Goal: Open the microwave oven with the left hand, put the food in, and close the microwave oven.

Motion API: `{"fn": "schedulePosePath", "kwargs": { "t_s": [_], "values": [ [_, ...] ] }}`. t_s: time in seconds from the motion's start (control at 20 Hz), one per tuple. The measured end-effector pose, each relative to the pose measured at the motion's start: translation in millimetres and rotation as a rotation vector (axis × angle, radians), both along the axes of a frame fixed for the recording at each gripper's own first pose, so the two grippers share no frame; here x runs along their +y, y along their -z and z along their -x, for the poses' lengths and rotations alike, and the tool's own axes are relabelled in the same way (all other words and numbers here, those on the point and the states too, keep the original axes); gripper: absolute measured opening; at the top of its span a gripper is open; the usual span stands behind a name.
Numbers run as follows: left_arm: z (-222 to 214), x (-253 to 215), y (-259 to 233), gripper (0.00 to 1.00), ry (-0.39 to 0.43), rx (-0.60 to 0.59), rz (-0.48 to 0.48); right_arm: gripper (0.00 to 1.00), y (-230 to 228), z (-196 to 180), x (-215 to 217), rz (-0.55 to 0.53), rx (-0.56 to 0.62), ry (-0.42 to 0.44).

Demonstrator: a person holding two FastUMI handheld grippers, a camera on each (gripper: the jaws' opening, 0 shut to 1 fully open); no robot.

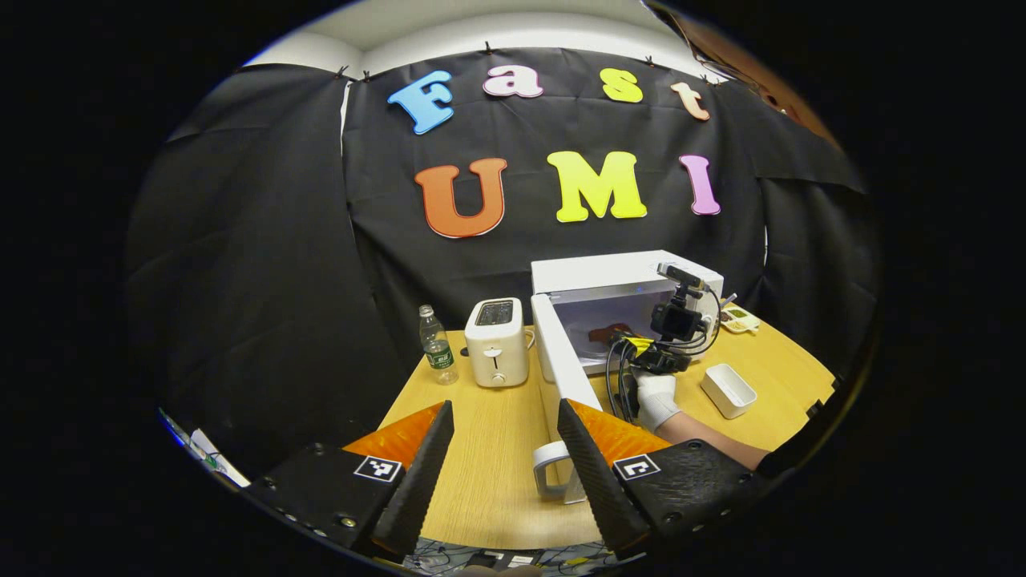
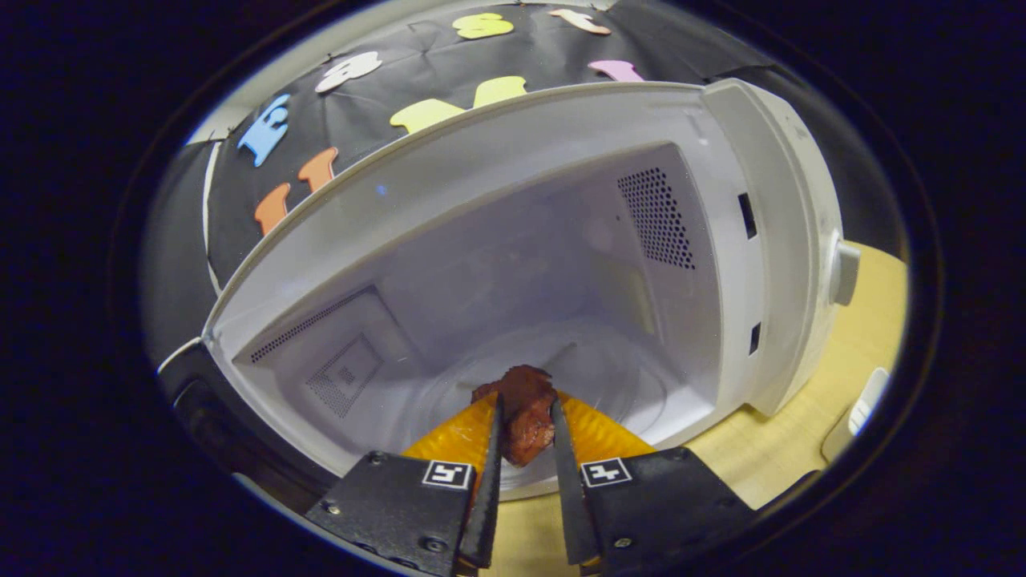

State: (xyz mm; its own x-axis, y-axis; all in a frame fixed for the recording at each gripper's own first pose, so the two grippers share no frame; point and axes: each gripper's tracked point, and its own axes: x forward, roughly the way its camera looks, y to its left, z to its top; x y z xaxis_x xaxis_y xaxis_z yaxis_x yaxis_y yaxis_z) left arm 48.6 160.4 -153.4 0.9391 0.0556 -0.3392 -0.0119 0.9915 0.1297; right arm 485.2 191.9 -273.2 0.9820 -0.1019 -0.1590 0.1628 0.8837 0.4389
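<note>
Light wood tabletop (image 1: 489, 457) w/ a few things sitting on it. Far left there's a plastic water bottle (image 1: 438, 344), white toaster (image 1: 497, 342) just right of it. White microwave (image 1: 617, 276) is next along, door (image 1: 561, 377) swung open toward the near edge. Right of that, a small white rectangular container (image 1: 728, 390), and a little tray (image 1: 739, 320) of smth by the far right edge.

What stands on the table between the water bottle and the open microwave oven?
A white toaster stands between the water bottle and the microwave oven, whose door is swung open. This shows in the left gripper view.
</note>
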Motion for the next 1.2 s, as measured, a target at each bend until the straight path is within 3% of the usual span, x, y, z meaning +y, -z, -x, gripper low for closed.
{"fn": "schedulePosePath", "kwargs": {
  "t_s": [0.05, 0.1, 0.15, 0.2, 0.25, 0.4, 0.45, 0.5, 0.55, 0.7, 0.9, 1.1, 1.15, 1.2],
  "values": [
    [0.1, -0.4, 3.7, 0.81, -0.001, 0.007, 0.004, 0.37, 1.0, 0.0, -0.4, 0.026, 0.003, -0.002],
    [0.2, -3.0, 6.7, 0.81, 0.004, 0.009, 0.012, 0.43, 1.6, 0.2, 2.6, 0.034, 0.019, -0.013],
    [-0.8, -3.0, 9.4, 0.80, 0.000, 0.017, 0.022, 0.70, 1.3, -0.9, 4.9, 0.042, 0.020, -0.022],
    [-1.3, -2.0, 10.7, 0.81, -0.003, 0.020, 0.022, 0.74, 1.4, 0.5, 5.3, 0.054, 0.023, -0.020],
    [-0.1, -2.7, 10.8, 0.81, -0.005, 0.020, 0.018, 0.92, -0.6, 1.8, 4.9, 0.065, 0.023, -0.019],
    [0.0, -3.3, 7.9, 0.81, -0.002, 0.011, 0.016, 0.92, -18.3, 6.0, -6.6, 0.148, -0.036, 0.021],
    [0.4, -4.6, 7.4, 0.81, -0.002, 0.009, 0.013, 0.99, -22.9, 4.9, -4.8, 0.168, -0.048, 0.012],
    [0.1, -5.1, 7.2, 0.81, -0.001, 0.007, 0.012, 0.91, -23.5, 4.8, -1.6, 0.170, -0.045, -0.008],
    [-1.6, -4.2, 6.4, 0.81, -0.002, -0.001, 0.009, 1.00, -21.9, 5.2, 0.1, 0.166, -0.036, -0.026],
    [-2.8, -0.9, 5.3, 0.81, -0.013, -0.011, 0.019, 1.00, -27.6, 20.5, -4.8, 0.185, -0.026, -0.034],
    [-2.0, 4.3, -9.6, 0.81, -0.022, -0.053, 0.031, 1.00, -66.2, 68.9, -8.5, 0.229, -0.026, -0.093],
    [-2.2, 7.9, -36.3, 0.81, -0.019, -0.119, 0.038, 1.00, -124.8, 139.7, -35.6, 0.340, -0.026, -0.149],
    [-2.9, 9.1, -44.8, 0.81, -0.016, -0.143, 0.030, 0.90, -137.2, 160.0, -43.7, 0.354, -0.020, -0.161],
    [-2.1, 10.5, -50.4, 0.84, -0.015, -0.161, 0.021, 0.90, -150.8, 181.6, -54.2, 0.364, -0.016, -0.165]
  ]
}}
